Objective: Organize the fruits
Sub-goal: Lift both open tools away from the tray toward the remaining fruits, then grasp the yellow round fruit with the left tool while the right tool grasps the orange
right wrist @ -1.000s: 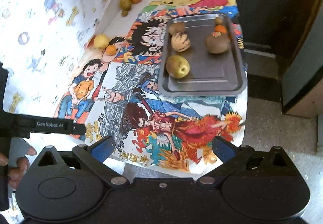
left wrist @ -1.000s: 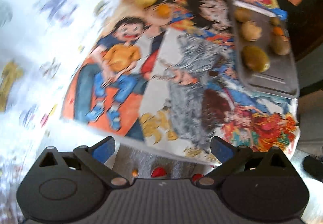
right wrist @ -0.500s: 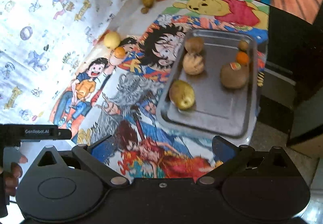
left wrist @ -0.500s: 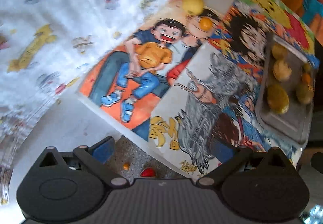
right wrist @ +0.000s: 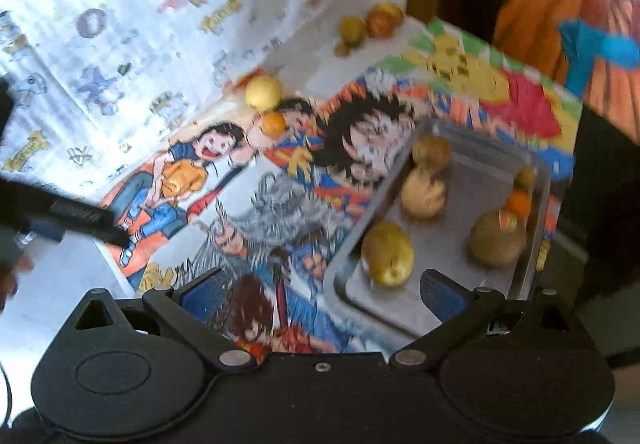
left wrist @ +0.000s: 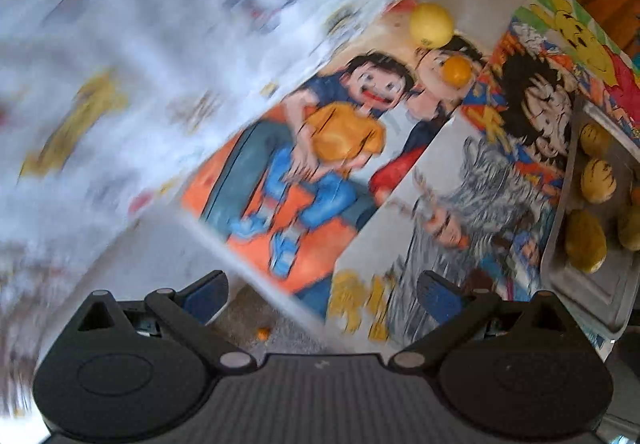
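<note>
Metal tray just ahead of right claw: six fruits inside, mostly brownish-yellow. Yellow lemon and small orange lie farther ahead-left, nearly touching.

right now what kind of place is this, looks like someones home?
Probably a home, though that's a guess: a table covered in cartoon posters, a metal tray of fruit, and a child's cartoon-print cloth hung behind.

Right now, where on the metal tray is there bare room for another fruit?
The metal tray is bare down its middle, between the yellow-green apple and the brown fruit, and along its near edge. The far end is crowded: two tan fruits on one side, the small orange on the other.
</note>
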`<act>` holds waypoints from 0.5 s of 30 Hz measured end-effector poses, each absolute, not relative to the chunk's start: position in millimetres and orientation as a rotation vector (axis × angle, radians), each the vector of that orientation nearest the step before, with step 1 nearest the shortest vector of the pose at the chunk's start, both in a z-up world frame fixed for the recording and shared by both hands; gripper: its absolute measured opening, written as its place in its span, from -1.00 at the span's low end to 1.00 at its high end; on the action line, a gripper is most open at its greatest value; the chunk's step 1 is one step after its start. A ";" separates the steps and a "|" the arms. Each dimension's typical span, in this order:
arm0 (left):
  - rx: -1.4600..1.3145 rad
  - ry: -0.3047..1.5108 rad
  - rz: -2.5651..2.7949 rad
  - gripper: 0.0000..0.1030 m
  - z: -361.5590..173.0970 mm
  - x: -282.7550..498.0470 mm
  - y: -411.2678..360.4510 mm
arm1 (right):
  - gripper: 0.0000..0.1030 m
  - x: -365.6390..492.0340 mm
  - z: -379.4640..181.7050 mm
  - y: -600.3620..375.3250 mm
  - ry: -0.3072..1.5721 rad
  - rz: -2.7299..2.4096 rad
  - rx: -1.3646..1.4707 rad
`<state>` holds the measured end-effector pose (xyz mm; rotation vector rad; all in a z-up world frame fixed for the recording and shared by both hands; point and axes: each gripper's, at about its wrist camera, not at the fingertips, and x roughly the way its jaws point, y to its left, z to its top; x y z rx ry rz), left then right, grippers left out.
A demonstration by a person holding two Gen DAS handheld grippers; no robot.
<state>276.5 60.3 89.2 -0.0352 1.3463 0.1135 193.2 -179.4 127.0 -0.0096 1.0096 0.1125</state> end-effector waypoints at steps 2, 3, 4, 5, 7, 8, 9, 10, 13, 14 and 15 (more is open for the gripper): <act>0.000 1.310 0.074 0.99 94.8 292.7 51.5 | 0.99 194.5 129.7 -175.6 0.969 0.123 -0.040; 0.023 1.290 0.056 0.99 97.8 299.5 47.5 | 0.99 196.2 129.9 -173.0 0.950 0.127 -0.055; 0.050 1.268 0.036 0.99 100.4 306.2 43.3 | 0.99 198.2 129.8 -170.7 0.937 0.129 -0.067; 0.081 1.244 0.009 0.99 102.8 314.0 38.4 | 0.99 200.5 128.9 -167.7 0.923 0.132 -0.077; 0.134 1.202 -0.040 0.99 106.1 326.9 30.3 | 0.99 204.7 125.7 -161.4 0.905 0.135 -0.091; 0.162 1.181 -0.060 0.99 107.5 333.9 26.5 | 0.99 206.3 123.4 -157.7 0.900 0.136 -0.099; 0.184 1.159 -0.071 0.99 108.5 338.8 23.2 | 0.99 208.0 120.9 -154.3 0.894 0.138 -0.108; 0.201 1.136 -0.080 0.99 109.4 344.2 20.7 | 0.99 210.0 117.4 -151.0 0.889 0.137 -0.120; 0.219 1.098 -0.119 0.99 108.6 360.3 13.3 | 0.99 216.6 103.5 -143.0 0.875 0.127 -0.144; 0.218 1.087 -0.130 0.99 108.3 364.7 11.3 | 0.99 219.3 97.0 -141.2 0.872 0.124 -0.148; 0.217 1.078 -0.141 0.99 107.8 369.9 10.1 | 0.99 222.2 92.0 -139.8 0.870 0.121 -0.150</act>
